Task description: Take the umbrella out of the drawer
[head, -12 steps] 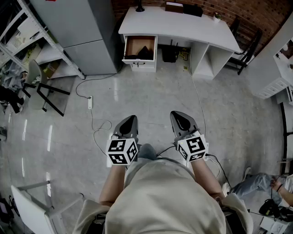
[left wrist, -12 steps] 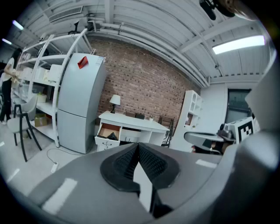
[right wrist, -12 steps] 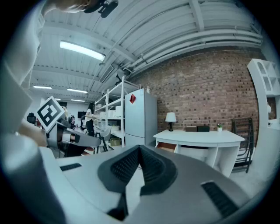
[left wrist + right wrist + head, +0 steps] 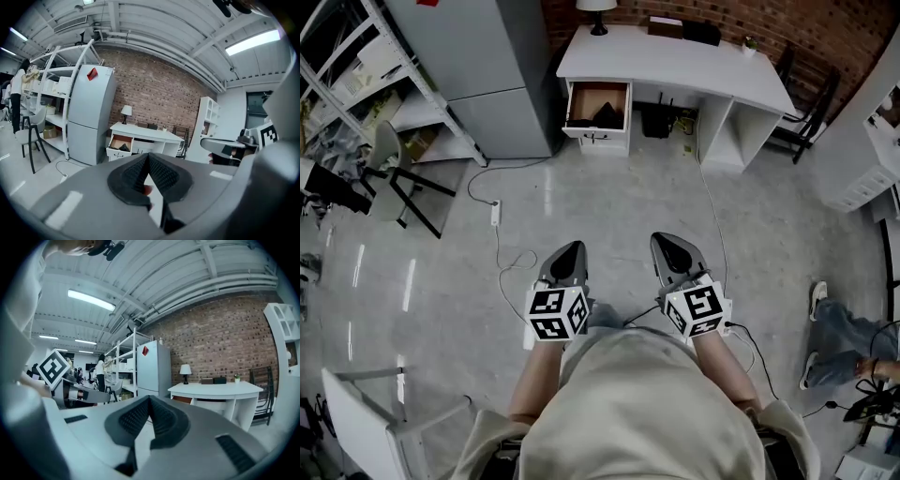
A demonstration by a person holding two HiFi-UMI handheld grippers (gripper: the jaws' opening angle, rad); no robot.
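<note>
A white desk [image 4: 675, 66] stands against the brick wall at the far end of the room. Its left drawer [image 4: 598, 105] is pulled open, and a dark folded umbrella [image 4: 607, 116] lies inside. In the left gripper view the same drawer [image 4: 119, 145] shows small, with the dark umbrella [image 4: 123, 147] in it. My left gripper [image 4: 567, 255] and right gripper [image 4: 673, 246] are held side by side well short of the desk, above the floor. Both are shut, pads together, with nothing between them. The left gripper [image 4: 147, 157] and right gripper [image 4: 149, 400] point toward the desk.
A grey fridge [image 4: 483, 75] stands left of the desk, metal shelving [image 4: 356, 66] further left, with a chair [image 4: 389, 178] beside it. A cable and power strip [image 4: 495, 214] lie on the floor ahead. A white shelf unit [image 4: 872, 150] is on the right. A seated person's legs [image 4: 839, 347] are lower right.
The desk and drawer sit slightly lower and larger in the head view than before, so I have come a little closer. Both grippers keep their pose and stay shut.
</note>
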